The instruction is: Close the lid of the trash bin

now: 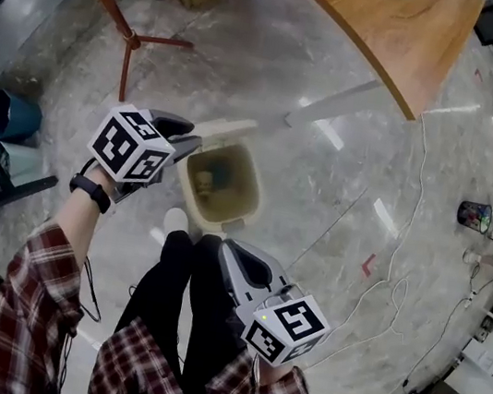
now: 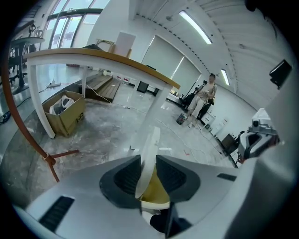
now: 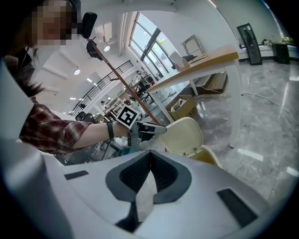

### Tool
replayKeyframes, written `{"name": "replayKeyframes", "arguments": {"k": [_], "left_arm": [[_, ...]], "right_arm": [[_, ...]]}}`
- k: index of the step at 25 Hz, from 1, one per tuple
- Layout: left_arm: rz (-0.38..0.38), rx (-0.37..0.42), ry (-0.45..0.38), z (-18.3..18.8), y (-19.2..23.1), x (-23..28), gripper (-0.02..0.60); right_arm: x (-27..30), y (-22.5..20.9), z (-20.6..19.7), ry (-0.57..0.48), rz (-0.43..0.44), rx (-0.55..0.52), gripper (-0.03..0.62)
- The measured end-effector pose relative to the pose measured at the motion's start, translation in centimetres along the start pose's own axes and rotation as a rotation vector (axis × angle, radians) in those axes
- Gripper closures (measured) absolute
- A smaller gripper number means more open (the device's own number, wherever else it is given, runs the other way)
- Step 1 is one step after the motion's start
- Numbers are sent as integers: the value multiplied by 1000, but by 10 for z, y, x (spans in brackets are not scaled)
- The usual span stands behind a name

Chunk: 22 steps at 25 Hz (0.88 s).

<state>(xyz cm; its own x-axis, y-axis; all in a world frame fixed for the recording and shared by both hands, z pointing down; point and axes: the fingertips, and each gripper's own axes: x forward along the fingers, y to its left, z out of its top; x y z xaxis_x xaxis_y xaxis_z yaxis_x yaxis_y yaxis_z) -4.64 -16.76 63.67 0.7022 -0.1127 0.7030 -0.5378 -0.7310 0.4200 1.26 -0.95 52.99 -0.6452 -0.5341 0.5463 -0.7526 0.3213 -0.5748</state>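
Head view: the bin (image 1: pixel 252 194) stands open on the floor (image 1: pixel 320 204), its lid (image 1: pixel 227 128) raised behind it. The left claw (image 1: pixel 188 141) reaches the lid's edge, and the right claw (image 1: pixel 235 253) hangs by the person's legs.

Left gripper view: the left claw pinches the lid's rim, probably to swing it down.

Right gripper view: the right claw is pressed together, empty and apparently not needed.

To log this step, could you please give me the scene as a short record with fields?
bin: open
lid: raised, edge between the left jaws
left gripper: shut on lid
right gripper: shut, empty, apart from bin
task: lid not yet closed
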Motion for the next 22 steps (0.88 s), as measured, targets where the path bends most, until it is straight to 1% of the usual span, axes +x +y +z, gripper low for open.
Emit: {"name": "replayKeyframes", "arguments": {"k": [7, 13, 18, 22], "left_arm": [[-59, 10, 49, -10, -18, 3, 486], [-147, 18, 115, -36, -60, 17, 486], [-181, -24, 138, -72, -96, 39, 488], [-194, -73, 137, -103, -117, 62, 488]], "right_arm": [[4, -13, 12, -14, -10, -18, 582], [2, -23, 17, -24, -16, -13, 582], [2, -29, 11, -31, -26, 6, 582], [2, -46, -7, -6, -61, -2, 582]]}}
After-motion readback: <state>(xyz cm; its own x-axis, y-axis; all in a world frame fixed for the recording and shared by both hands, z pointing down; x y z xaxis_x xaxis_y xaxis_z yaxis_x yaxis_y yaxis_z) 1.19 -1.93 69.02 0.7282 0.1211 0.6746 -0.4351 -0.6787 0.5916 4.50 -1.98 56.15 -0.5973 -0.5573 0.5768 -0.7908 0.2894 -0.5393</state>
